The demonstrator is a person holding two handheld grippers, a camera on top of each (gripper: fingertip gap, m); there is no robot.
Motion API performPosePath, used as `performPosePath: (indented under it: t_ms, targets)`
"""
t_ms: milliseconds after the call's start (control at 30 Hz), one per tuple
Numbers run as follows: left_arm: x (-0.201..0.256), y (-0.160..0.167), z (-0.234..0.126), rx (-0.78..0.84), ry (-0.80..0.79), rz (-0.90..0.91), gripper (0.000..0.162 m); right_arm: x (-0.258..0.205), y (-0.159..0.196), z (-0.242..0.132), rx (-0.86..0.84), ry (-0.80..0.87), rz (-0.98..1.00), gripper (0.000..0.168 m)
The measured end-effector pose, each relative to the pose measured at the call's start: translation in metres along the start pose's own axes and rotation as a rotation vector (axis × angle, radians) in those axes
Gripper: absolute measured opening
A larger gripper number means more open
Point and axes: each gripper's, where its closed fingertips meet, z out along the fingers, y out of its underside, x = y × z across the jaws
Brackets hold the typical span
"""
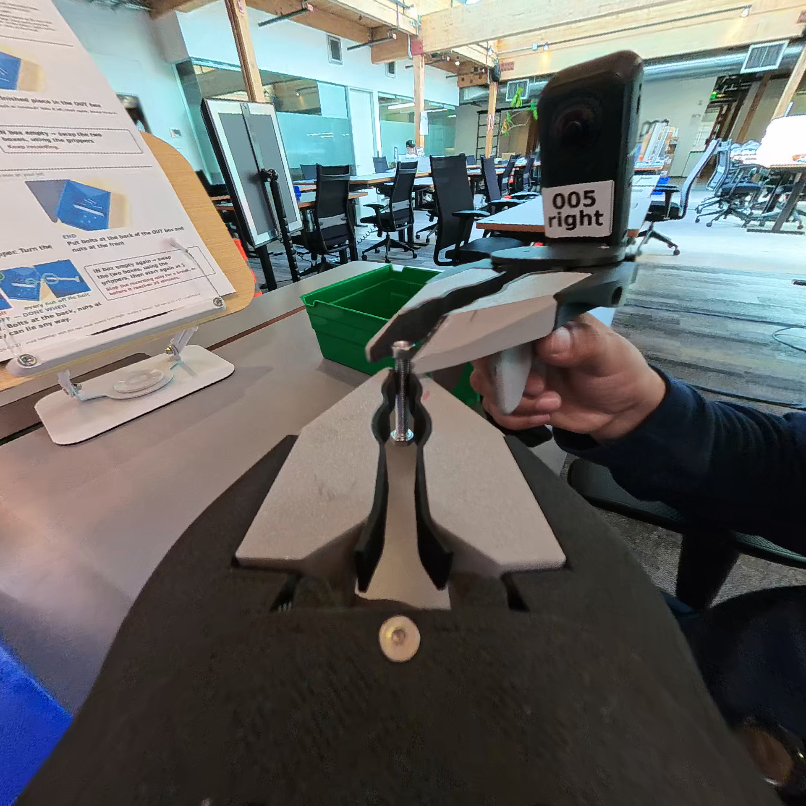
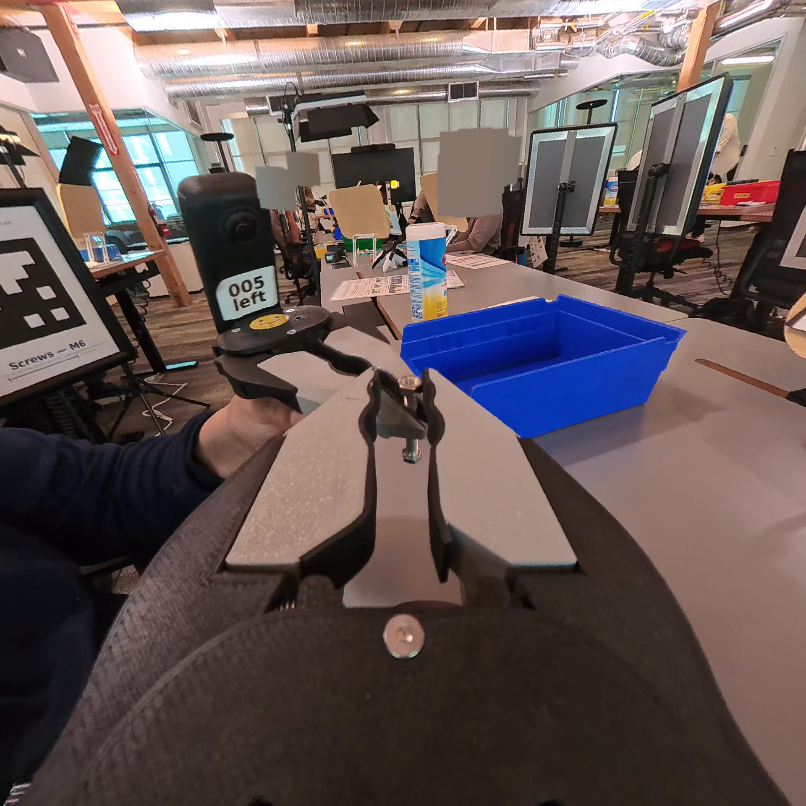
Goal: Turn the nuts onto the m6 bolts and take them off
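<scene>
left claw (image 1: 401, 408) clamps the bolt (image 1: 401, 392) upright, steadying it. right claw (image 2: 403, 394) pinches the nut (image 2: 410, 383) on top, likely to turn it.

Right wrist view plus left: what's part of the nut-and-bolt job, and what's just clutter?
Job: left claw, M6 bolt, right claw, nut, blue bin, green bin, instruction sheet.
Clutter: wipes canister, office chairs, panel on stand.
</scene>
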Motion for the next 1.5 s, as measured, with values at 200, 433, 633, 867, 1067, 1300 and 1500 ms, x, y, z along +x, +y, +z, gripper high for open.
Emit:
performPosePath:
  t_ms: [200, 433, 633, 867, 1067, 1300, 1500]
  targets:
    - [0.013, 0.003, 0.006, -0.021, 0.017, 0.048, 0.003, -0.003, 0.004, 0.004, -0.005, -0.018, 0.017, 0.008]
    - [0.016, 0.003, 0.007, -0.015, 0.024, 0.048, 0.003, -0.003, 0.003, 0.004, -0.001, -0.049, 0.061, 0.004]
    - [0.016, 0.004, 0.007, -0.004, 0.085, -0.026, 0.003, -0.004, -0.007, -0.002, 0.051, -0.096, 0.122, 0.004]
    - [0.004, 0.005, 0.003, 0.003, 0.063, -0.048, 0.003, 0.029, -0.042, -0.047, 0.110, 0.037, 0.045, 0.004]
    - [0.003, 0.007, 0.004, -0.009, 0.060, -0.040, 0.003, 0.131, -0.025, -0.151, -0.152, 0.492, -0.066, 0.004]
    - [0.005, 0.014, 0.012, -0.024, 0.064, -0.048, 0.003, 0.197, 0.100, -0.249, -0.745, 0.741, 0.160, 0.004]
    - [0.001, 0.014, 0.010, -0.023, 0.054, -0.055, 0.003, 0.193, 0.135, -0.268, -0.917, 0.738, 0.268, 0.012]
